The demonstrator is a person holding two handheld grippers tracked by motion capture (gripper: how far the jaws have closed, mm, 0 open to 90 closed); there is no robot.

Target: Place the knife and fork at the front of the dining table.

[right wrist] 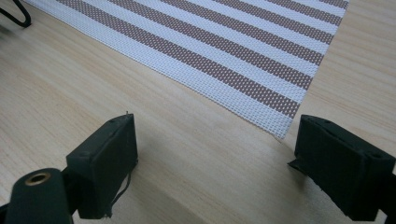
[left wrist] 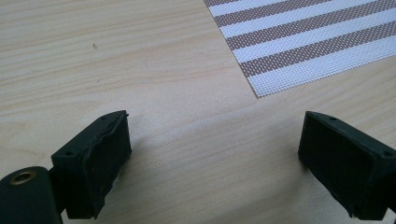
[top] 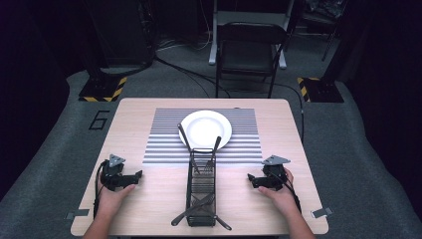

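A white plate (top: 205,129) sits on a striped placemat (top: 164,144) at the table's middle back. In front of it a black wire basket (top: 201,186) lies lengthwise with several dark utensils (top: 195,207) in it; two handles (top: 183,135) stick out toward the plate. My left gripper (top: 138,174) rests on the bare wood at the left, jaws wide apart and empty. My right gripper (top: 250,178) rests at the right, also open and empty. In the gripper views, the left gripper (left wrist: 215,154) and the right gripper (right wrist: 215,154) each face a placemat corner (left wrist: 261,88) (right wrist: 285,130).
The wooden table (top: 149,209) has tape marks at its front corners. A black folding chair (top: 249,50) stands beyond the far edge, with stand bases marked in yellow and black (top: 102,89) on the grey floor on either side.
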